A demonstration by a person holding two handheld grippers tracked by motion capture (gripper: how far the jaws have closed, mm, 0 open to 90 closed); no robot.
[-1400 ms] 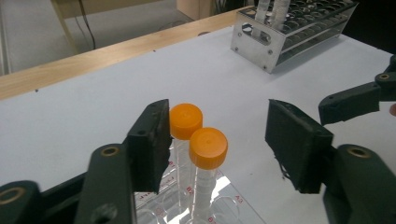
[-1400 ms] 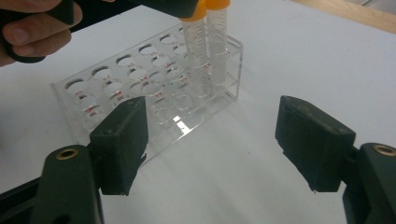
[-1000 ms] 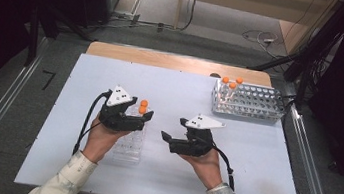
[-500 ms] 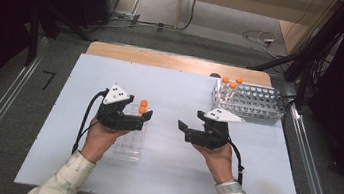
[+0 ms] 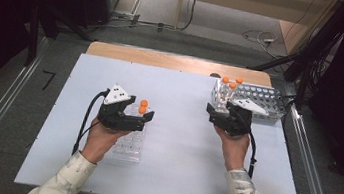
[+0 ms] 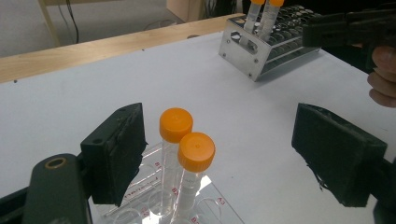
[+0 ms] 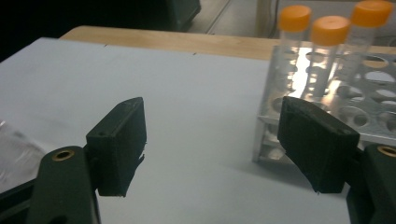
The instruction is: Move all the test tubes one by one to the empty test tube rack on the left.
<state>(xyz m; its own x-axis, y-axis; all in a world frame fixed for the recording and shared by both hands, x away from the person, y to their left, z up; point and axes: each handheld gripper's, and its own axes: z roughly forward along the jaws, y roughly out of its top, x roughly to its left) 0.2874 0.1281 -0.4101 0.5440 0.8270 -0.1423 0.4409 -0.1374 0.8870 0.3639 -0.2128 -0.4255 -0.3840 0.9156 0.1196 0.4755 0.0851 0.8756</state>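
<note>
Orange-capped tubes stand in 2 places on the white tabletop (image 5: 179, 143). 2 tubes (image 6: 187, 168) stand upright side by side in the clear plastic rack (image 5: 129, 142) on the left half of the tabletop, their caps close together. 3 more capped tubes (image 7: 327, 51) stand upright at the near-left end of the metal rack (image 5: 260, 101), which sits by the far right edge of the tabletop.

In the left gripper view, the left gripper (image 6: 243, 144) has its jaws spread wide, with the 2 tubes just inside the left jaw and touching neither jaw. The left hand (image 5: 101, 138) holds it over the clear plastic rack.

Jaws of the right gripper (image 7: 210, 140) are also wide apart and hold nothing; its right jaw sits just in front of the metal rack's end. The right hand (image 5: 234, 145) holds it beside that rack.
</note>
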